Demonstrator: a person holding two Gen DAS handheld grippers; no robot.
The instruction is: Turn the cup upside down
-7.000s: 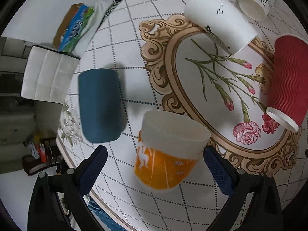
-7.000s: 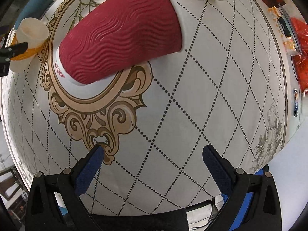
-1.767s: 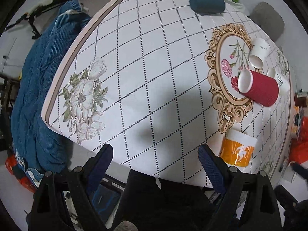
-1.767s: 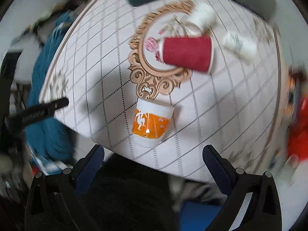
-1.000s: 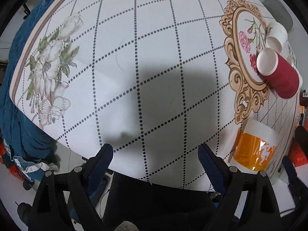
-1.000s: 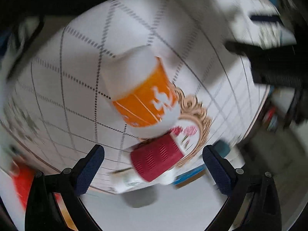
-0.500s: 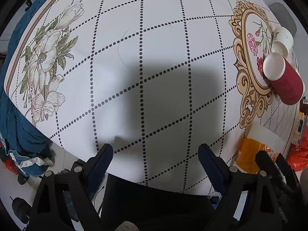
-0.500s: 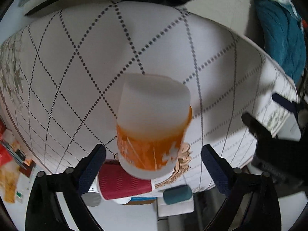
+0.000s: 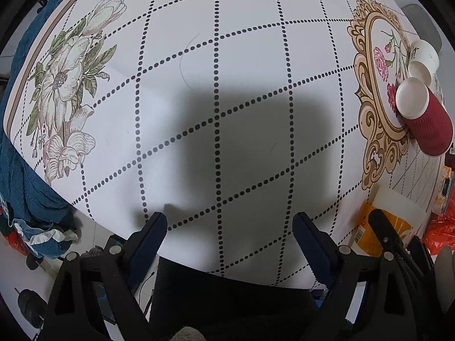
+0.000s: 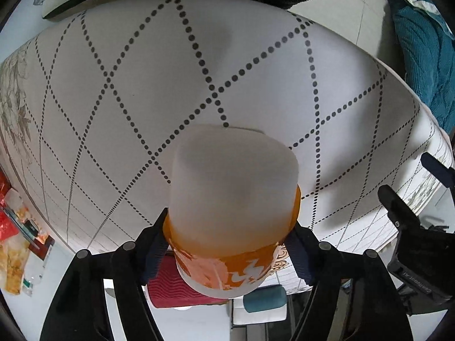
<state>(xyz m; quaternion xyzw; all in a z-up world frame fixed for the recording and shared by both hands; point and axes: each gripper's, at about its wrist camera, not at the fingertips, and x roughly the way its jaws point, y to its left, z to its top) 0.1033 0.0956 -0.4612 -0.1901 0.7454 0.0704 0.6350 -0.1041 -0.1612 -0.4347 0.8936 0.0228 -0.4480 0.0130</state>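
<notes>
While the right gripper (image 10: 227, 241) clamps the orange-and-white cup (image 10: 231, 213) at lower centre of the right wrist view, its blue pads (image 10: 155, 248) press both sides of the orange band, so it's closed on the cup. Cup's white end points away from the cam toward the tablecloth (image 10: 113, 85), which fills the upper half of that frame; whether it's touching the cloth I can't tell. Behind the cup, bottom of frame, a red ribbed cup (image 10: 167, 289) and a teal cup (image 10: 264, 298) show partly.

Left gripper (image 9: 227, 236) sits at bottom centre of the left wrist view w/ jaws spread wide, nothing between them, only dotted-diamond tablecloth (image 9: 216, 56) w/ a dark shadow across it. Same orange-and-white cup (image 9: 398, 213) appears at lower right of this frame, w/ a black finger of the other tool in front of it. Red ribbed cup (image 9: 429, 125) lies on its side at mid right, mouth toward the cam, on the edge of the gold ornate frame print (image 9: 372, 91). A white paper cup (image 9: 423, 59) lies just above it, touching or nearly so. Flower print (image 9: 65, 79) at upper left; blue fabric (image 9: 17, 187) at the left edge.
</notes>
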